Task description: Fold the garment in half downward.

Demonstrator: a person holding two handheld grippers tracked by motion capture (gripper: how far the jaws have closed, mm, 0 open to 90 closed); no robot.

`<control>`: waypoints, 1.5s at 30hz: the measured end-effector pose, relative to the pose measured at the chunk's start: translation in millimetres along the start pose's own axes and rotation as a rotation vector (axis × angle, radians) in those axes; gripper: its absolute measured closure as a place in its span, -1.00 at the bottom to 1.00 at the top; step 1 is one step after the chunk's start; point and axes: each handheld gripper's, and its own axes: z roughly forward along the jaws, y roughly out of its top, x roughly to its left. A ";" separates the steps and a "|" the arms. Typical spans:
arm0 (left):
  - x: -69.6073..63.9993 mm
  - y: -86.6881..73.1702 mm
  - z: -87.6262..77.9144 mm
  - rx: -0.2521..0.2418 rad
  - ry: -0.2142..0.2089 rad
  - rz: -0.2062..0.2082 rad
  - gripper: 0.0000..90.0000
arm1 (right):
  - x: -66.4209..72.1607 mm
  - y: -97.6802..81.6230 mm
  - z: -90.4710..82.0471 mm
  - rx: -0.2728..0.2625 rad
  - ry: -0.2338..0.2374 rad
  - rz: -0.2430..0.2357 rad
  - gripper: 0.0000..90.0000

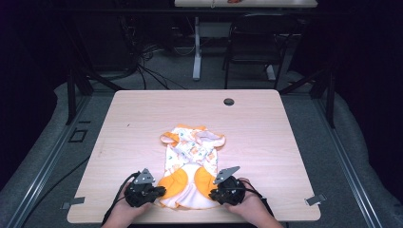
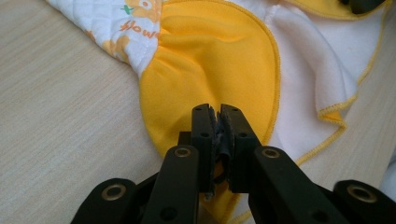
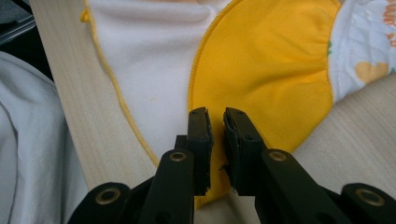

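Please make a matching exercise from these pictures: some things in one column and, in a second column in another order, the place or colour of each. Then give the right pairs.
Things:
1. left gripper
2. right gripper
3. round hole
4. table

Descriptions:
A. at the garment's near right orange flap
B. light wood
C. at the garment's near left orange flap
D. in the tabletop beyond the garment, near the far edge

Pairs: 1-C, 2-A, 3-D, 4-B
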 end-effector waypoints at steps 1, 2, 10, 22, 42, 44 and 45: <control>0.0 0.0 0.0 0.000 0.000 0.000 0.84 | -0.6 0.3 -0.2 0.000 0.006 0.000 0.75; 0.5 0.9 -1.9 -0.017 0.002 0.008 0.81 | -0.5 0.5 -0.6 -0.007 0.002 0.007 0.74; 11.1 8.3 -3.2 -0.061 0.002 0.000 0.65 | -9.3 8.9 -10.8 -0.119 -0.060 0.003 0.68; 52.5 47.7 9.3 -0.083 0.026 -0.038 0.43 | -53.3 38.5 -0.7 -0.075 -0.084 0.042 0.64; 104.7 119.6 31.0 -0.103 0.083 -0.085 0.42 | -123.5 114.2 -7.6 -0.084 -0.220 0.095 0.59; 108.1 124.6 35.1 -0.107 0.092 -0.086 0.44 | -129.8 119.7 -4.4 -0.087 -0.231 0.102 0.59; 108.1 124.6 35.1 -0.107 0.092 -0.086 0.46 | -129.8 119.7 -4.4 -0.087 -0.231 0.102 0.59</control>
